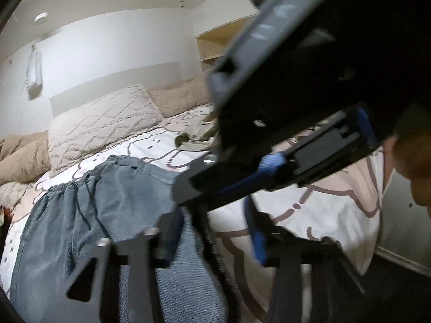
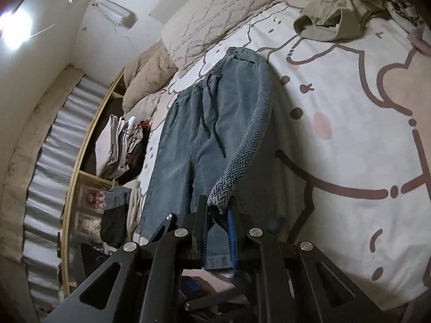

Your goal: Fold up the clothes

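Grey-blue drawstring shorts (image 2: 215,107) lie on the cartoon-print bed sheet (image 2: 350,134), waistband toward the pillows. My right gripper (image 2: 217,218) is shut on a leg hem of the shorts, and the textured inner side curls up from its fingers. In the left wrist view the shorts (image 1: 80,215) fill the lower left. My left gripper (image 1: 215,231) is open, with the dark edge of the shorts and bare sheet between its blue-padded fingers. The right gripper's black body (image 1: 269,94) crosses just above it, blurred.
Quilted beige pillows (image 1: 102,123) lie at the head of the bed. Crumpled olive and pink garments (image 2: 336,13) are piled on the far side. A wooden shelf with folded clothes (image 2: 118,145) runs along the left of the bed. A hand (image 1: 420,175) shows at the right edge.
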### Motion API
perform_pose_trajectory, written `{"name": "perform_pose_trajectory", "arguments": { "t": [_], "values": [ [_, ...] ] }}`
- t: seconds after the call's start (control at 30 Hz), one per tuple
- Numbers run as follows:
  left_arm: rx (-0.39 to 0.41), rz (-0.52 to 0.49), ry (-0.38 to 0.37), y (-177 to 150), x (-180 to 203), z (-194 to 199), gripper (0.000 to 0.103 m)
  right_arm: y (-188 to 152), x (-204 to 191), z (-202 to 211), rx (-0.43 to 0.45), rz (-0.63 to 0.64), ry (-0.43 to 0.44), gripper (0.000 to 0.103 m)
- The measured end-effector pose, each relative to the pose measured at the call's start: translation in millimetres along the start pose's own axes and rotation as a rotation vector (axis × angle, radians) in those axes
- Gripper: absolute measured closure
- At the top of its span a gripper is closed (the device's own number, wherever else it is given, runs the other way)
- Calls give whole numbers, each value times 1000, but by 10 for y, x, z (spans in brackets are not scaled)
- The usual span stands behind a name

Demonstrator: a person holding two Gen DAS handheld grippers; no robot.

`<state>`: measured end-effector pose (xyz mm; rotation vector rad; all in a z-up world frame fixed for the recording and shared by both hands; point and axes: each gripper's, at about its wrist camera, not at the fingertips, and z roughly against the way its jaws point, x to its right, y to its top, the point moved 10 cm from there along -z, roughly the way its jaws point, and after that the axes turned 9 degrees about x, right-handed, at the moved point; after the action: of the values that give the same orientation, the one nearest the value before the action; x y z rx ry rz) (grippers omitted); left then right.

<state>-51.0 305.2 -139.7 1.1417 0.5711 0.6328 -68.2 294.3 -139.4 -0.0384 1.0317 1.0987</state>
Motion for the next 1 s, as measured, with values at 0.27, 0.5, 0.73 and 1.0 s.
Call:
{"name": "perform_pose_trajectory", "arguments": {
  "t": [0.27, 0.5, 0.73, 1.0],
  "values": [
    [-50, 188, 1, -63, -417, -33, 96, 123, -173, 145, 81, 121, -11, 88],
    [-40, 348, 4, -18, -779, 245, 96, 1059, 45, -24, 226, 131, -64, 12],
    [-55, 487, -46, -146, -934, 277, 96, 2128, 631, -1317, 75, 70, -247, 34],
    [-78, 519, -134, -185, -867, 271, 96, 2336, 837, -2550, -96, 179, -355, 46]
  ]
}}
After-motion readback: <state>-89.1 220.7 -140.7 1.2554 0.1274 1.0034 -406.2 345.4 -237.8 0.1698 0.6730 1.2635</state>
